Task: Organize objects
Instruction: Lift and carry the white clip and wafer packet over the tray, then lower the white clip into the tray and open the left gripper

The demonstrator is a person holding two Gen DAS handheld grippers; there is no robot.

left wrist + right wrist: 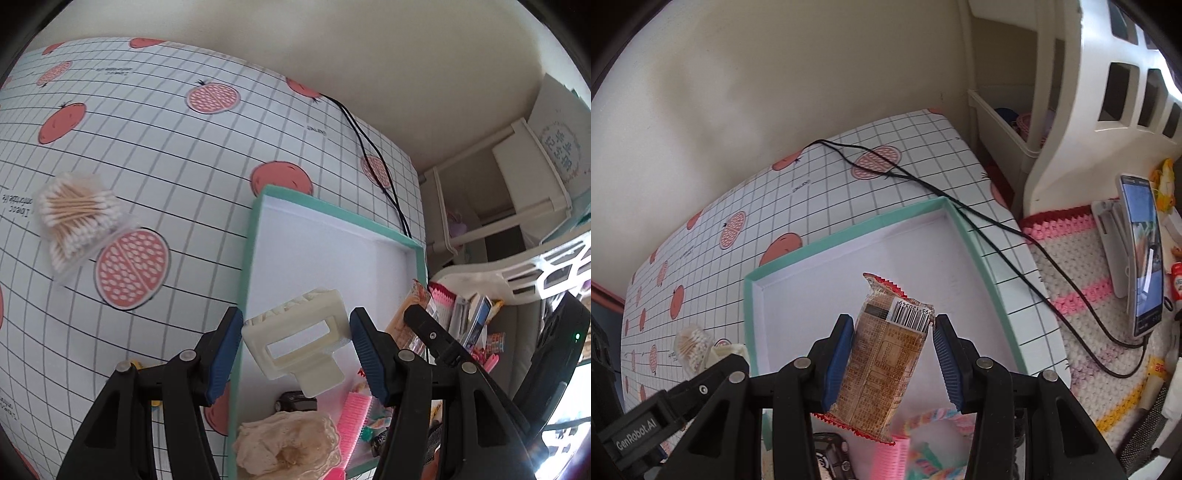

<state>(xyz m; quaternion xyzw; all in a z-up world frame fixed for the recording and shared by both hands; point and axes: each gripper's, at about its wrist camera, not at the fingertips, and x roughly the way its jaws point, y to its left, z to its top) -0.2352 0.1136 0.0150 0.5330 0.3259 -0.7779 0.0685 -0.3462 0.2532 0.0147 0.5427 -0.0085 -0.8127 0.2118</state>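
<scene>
Left tongs (295, 354) grip hair claw (295, 341); right tongs (892, 354) grip snack pack (882, 365), bottom hidden.

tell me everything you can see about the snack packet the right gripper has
The brown plastic snack packet is a long, flat wrapper with red zigzag-cut ends, dense printed text and a white barcode label near its top. It stands roughly upright, leaning slightly, clamped at mid-length between the blue ribbed pads of the right gripper. It hangs above the white interior of the mint-green shallow box, touching nothing else. In the left wrist view it shows only partly, behind that gripper's finger.
</scene>
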